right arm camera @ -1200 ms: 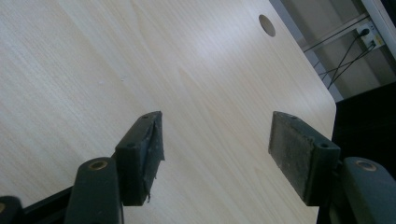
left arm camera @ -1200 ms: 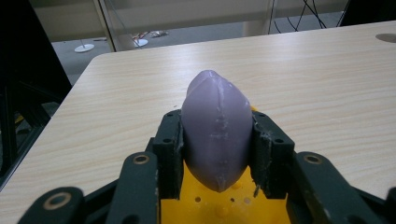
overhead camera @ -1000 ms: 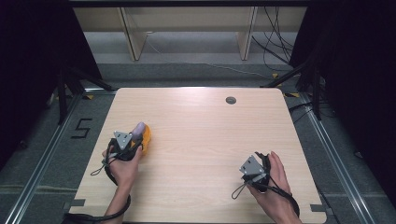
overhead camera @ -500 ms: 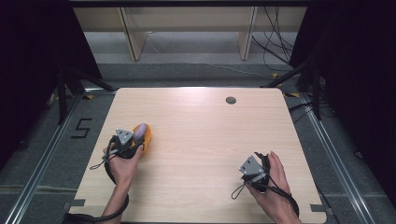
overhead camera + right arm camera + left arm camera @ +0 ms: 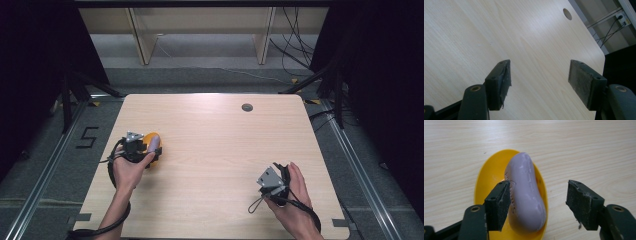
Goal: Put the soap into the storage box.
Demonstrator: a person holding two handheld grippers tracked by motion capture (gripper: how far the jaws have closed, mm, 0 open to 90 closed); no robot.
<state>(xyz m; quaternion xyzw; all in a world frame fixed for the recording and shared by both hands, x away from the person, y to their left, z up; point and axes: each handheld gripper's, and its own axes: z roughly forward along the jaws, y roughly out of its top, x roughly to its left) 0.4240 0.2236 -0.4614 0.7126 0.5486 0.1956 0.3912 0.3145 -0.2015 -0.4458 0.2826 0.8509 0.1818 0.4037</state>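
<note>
Glossy yellow plastic dish (image 5: pixel 489 173), smooth lilac soap (image 5: pixel 525 188), matt wood table (image 5: pixel 586 147)

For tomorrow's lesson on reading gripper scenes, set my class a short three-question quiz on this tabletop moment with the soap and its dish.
1. True or false: the pale purple oval soap bar lies in the yellow oval plastic dish.
2. Which gripper hangs over the soap? A) left gripper B) right gripper
3. Fill in: the small round hole in the light wooden table sits near its ____ edge.

Key:
1. True.
2. A; its jaws have just been opening, and the soap sits beside the left pad, unclamped.
3. Far.
</note>
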